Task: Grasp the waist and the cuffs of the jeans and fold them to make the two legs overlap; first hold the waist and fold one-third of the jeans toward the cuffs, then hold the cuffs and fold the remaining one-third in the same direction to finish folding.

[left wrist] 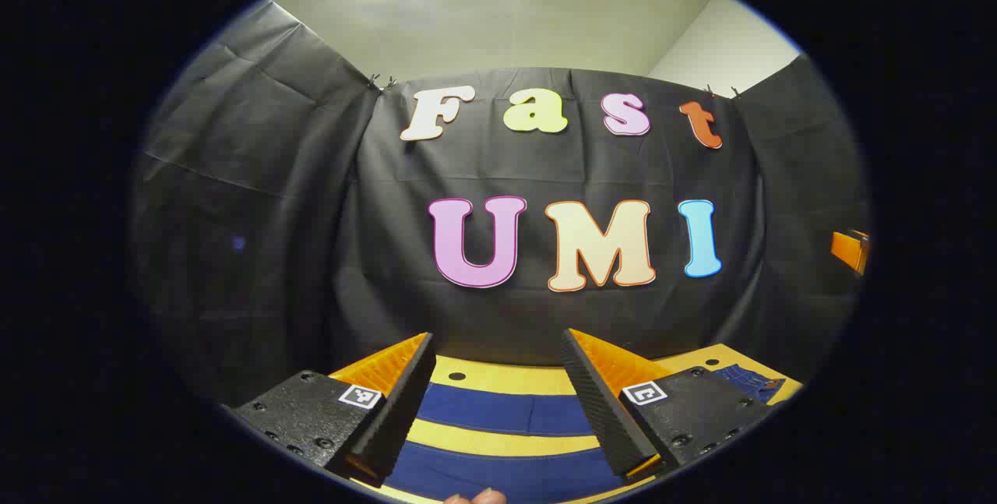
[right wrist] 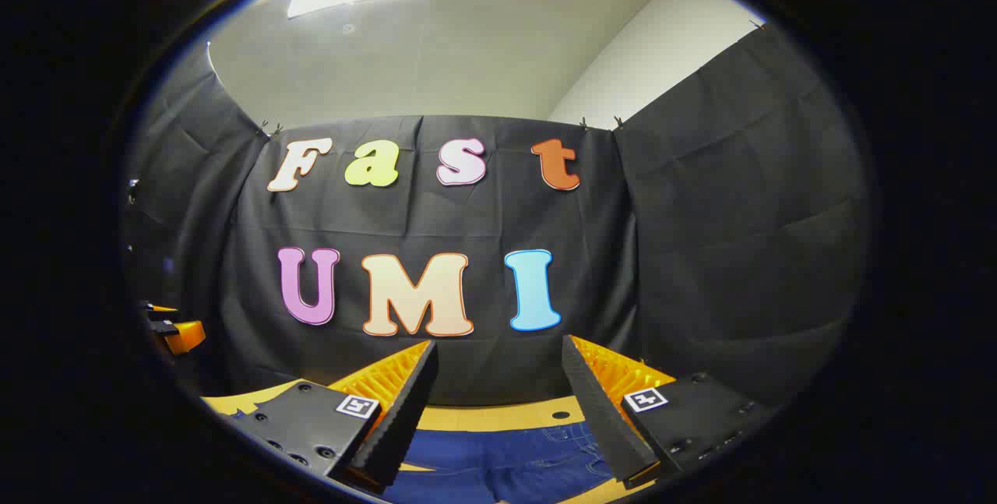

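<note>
Two open claws (left wrist: 498, 403) (right wrist: 498, 410), one jeans (right wrist: 506, 461)

Both views were aimed nearly level at the far booth wall (left wrist: 545, 169) from above the table (left wrist: 498, 375). The jeans (right wrist: 506, 457) were shared, and perhaps the same wall panel.

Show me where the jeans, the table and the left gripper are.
jeans (right wrist: 506, 461): right gripper view, blue denim between the fingers.
table (left wrist: 498, 375): left gripper view, bare yellow top.
left gripper (left wrist: 498, 395): left gripper view, midway between its fingertips.
</note>
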`<state>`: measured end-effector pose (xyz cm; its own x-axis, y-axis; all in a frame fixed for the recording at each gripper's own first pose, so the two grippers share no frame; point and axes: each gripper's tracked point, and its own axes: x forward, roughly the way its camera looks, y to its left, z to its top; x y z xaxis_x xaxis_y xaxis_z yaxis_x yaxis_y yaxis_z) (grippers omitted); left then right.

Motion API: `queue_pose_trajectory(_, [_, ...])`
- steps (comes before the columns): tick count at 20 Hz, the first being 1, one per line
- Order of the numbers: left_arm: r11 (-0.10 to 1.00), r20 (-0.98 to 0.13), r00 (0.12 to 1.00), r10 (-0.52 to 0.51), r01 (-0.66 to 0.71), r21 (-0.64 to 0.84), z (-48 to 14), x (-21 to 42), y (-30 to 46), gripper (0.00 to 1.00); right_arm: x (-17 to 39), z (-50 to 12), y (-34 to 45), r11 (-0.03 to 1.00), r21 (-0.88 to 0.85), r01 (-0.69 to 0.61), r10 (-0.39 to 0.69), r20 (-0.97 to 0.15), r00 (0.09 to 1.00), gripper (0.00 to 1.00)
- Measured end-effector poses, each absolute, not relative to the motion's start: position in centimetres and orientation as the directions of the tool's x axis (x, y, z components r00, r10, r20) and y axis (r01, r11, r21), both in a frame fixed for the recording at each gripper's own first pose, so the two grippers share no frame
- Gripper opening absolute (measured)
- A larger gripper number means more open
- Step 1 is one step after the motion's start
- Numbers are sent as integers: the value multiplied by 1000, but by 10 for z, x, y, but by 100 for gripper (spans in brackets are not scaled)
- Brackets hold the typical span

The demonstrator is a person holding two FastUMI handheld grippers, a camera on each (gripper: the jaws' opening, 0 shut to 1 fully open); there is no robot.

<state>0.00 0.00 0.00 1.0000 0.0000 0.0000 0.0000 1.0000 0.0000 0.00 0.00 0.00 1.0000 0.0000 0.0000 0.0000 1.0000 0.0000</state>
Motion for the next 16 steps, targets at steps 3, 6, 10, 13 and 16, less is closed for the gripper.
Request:
queue_pose_trajectory(3, [1000, -1, 1000, 5, -5, 2, 1, 0, 3, 96, 2, 0, 1, 1000, 1, -4, 4, -5, 1000, 98])
queue_pose_trajectory(6, [1000, -2, 1000, 18, -18, 3, -1, -1, 8, 99, 3, 2, 5, 1000, 2, -17, 17, 5, 1000, 98])
queue_pose_trajectory(10, [999, -15, 999, 34, -33, 20, -5, -1, 15, 99, 7, -4, 10, 999, 20, -31, 31, 6, 1000, 98])
queue_pose_trajectory(13, [998, -12, 999, 49, -49, 34, -7, -3, 22, 99, 11, -12, 14, 999, 29, -39, 39, -9, 999, 98])
queue_pose_trajectory(16, [997, -30, 998, 53, -51, 58, -20, -7, 31, 99, 15, -19, 22, 998, 45, -52, 54, -30, 998, 100])
